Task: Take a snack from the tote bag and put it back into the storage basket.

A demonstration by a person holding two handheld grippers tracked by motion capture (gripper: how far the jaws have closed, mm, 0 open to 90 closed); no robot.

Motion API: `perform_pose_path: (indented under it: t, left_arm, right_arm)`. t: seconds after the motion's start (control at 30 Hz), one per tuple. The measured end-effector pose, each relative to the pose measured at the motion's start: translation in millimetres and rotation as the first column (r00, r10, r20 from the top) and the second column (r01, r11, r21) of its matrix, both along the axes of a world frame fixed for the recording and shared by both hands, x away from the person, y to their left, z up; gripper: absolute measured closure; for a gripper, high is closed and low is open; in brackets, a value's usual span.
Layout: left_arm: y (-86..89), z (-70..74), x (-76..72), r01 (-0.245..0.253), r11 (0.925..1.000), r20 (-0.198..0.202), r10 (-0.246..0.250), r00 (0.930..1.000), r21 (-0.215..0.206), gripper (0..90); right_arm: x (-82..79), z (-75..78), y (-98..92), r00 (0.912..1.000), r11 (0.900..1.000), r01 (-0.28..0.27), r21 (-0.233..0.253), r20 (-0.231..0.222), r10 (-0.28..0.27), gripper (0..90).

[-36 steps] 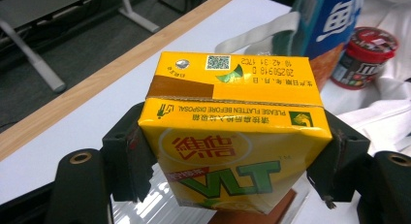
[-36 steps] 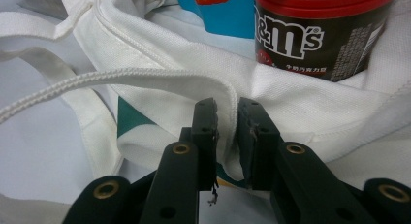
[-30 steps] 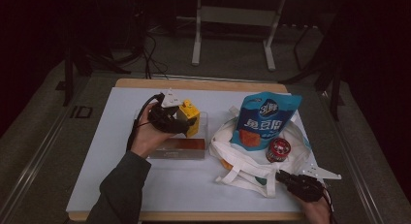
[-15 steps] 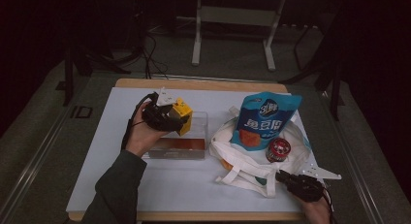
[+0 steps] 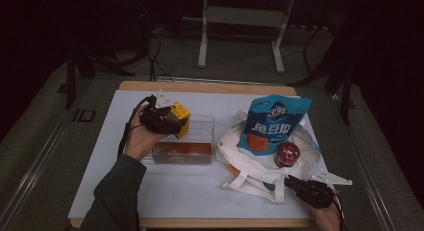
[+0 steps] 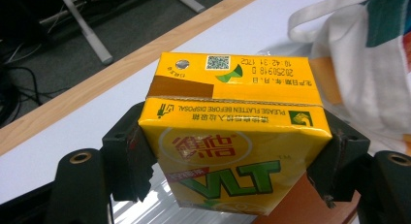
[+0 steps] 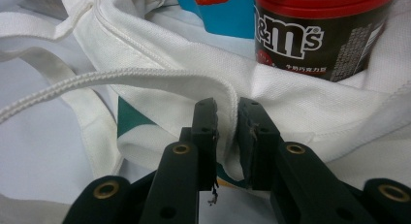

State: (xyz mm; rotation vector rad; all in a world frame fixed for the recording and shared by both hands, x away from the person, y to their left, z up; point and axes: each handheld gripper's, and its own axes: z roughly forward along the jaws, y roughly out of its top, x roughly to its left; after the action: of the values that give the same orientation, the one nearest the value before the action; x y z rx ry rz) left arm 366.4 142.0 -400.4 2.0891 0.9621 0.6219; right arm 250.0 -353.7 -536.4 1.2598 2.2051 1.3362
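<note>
Near edge of tabletop [image 5: 190, 191]: right claw [image 5: 305, 187] low at front right corner, jaws clenched on hem of white tote bag [image 5: 250, 163]; in right gripper view, fabric fold pinched between right claw [image 7: 227, 118] jaws, bag strap [image 7: 121, 81] running off to the left. M&M's jar [image 7: 315, 35] standing just behind the pinch, inside the bag mouth; same jar [image 5: 287, 154] with red lid seen from above.

Mid tabletop: clear plastic box [image 5: 187, 141], open-topped, brown contents along its near side, well left of the bag. Left claw [image 5: 167, 122] held above box's left end, grasping yellow VLT lemon-tea carton [image 5: 179, 118]. In left gripper view, left claw [image 6: 232, 156] jaws pressed on the two narrow sides of the carton [image 6: 232, 122], carton top tilted away from camera, long axis running out ahead of the jaws, clear box rim just below.

Further right: blue snack pouch [image 5: 272, 122] upright in the bag, behind the jar.

Key relation: bag mouth lies to the right of the held carton, across the box; left hand the one carrying, right claw already at the bag's front hem, probably holding it open. Likely next move a rightward carry over the box, carton lowered into the gap in front of the pouch. Risk: carton clipping jar or pouch.
</note>
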Motion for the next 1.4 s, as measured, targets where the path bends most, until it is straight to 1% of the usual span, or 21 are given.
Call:
perform_pose_path:
  t: [0.03,0.17,0.27,0.37,0.47,0.57,0.67,0.83,0.97,1.07,1.13,1.4]
  left_arm:
    - [1.7,-0.5,0.6,-0.003,1.0000,0.002,0.003,1.0000,0.004,28.6]
    - [7.7,-2.7,2.4,-0.025,0.9997,-0.003,0.025,0.9997,-0.005,28.6]
    - [11.8,-3.9,2.5,-0.039,0.9992,-0.002,0.039,0.9992,0.007,28.6]
    - [16.4,-6.0,2.6,-0.051,0.9987,-0.002,0.051,0.9987,0.008,28.5]
    - [22.1,-10.4,2.3,-0.068,0.9977,-0.006,0.068,0.9977,0.002,28.5]
    - [26.9,-15.6,2.0,-0.088,0.9961,-0.012,0.088,0.9960,0.011,28.5]
    - [31.7,-20.1,2.1,-0.105,0.9944,-0.019,0.105,0.9943,0.008,28.5]
    - [36.3,-25.8,2.1,-0.116,0.9929,-0.026,0.116,0.9929,0.027,28.5]
    - [44.6,-32.4,2.4,-0.140,0.9898,-0.040,0.141,0.9893,0.026,28.4]
    - [47.0,-37.5,2.4,-0.155,0.9872,-0.048,0.157,0.9864,0.036,28.4]
    - [48.1,-40.8,2.2,-0.161,0.9864,-0.055,0.162,0.9852,0.034,28.4]
    - [49.5,-51.4,2.3,-0.166,0.9849,-0.074,0.170,0.9827,0.048,28.3]
  right_arm:
    - [0.0,0.0,0.0,1.0000,1.000,0.000,0.000,0.000,0.000,77.8]
    - [0.0,0.0,0.0,1.0000,1.000,0.000,0.001,0.000,0.000,77.8]
    - [0.0,-0.1,-0.1,1.0000,1.000,0.000,0.001,0.000,0.000,77.8]
    - [0.0,-0.1,-0.1,1.0000,1.000,0.000,0.001,0.000,0.000,77.8]
    - [0.0,-0.1,0.0,1.0000,1.000,0.000,0.001,0.000,0.000,77.7]
    - [0.0,-0.1,0.0,1.0000,1.000,0.000,0.001,0.000,0.000,77.8]
    - [-0.1,-0.1,0.1,1.0000,1.000,0.001,0.000,0.000,-0.001,77.8]
    - [-0.2,0.0,0.1,1.0000,1.000,0.002,0.000,0.001,-0.002,77.8]
    - [-0.3,0.0,0.2,1.0000,1.000,0.003,-0.001,0.000,-0.003,77.7]
    - [-0.2,0.0,0.2,1.0000,1.000,0.003,0.000,0.000,-0.003,77.7]
    - [-0.2,0.0,0.2,1.0000,1.000,0.002,0.000,0.000,-0.002,77.8]
    - [-0.4,-0.1,0.3,1.0000,1.000,0.004,0.000,0.000,-0.004,77.8]
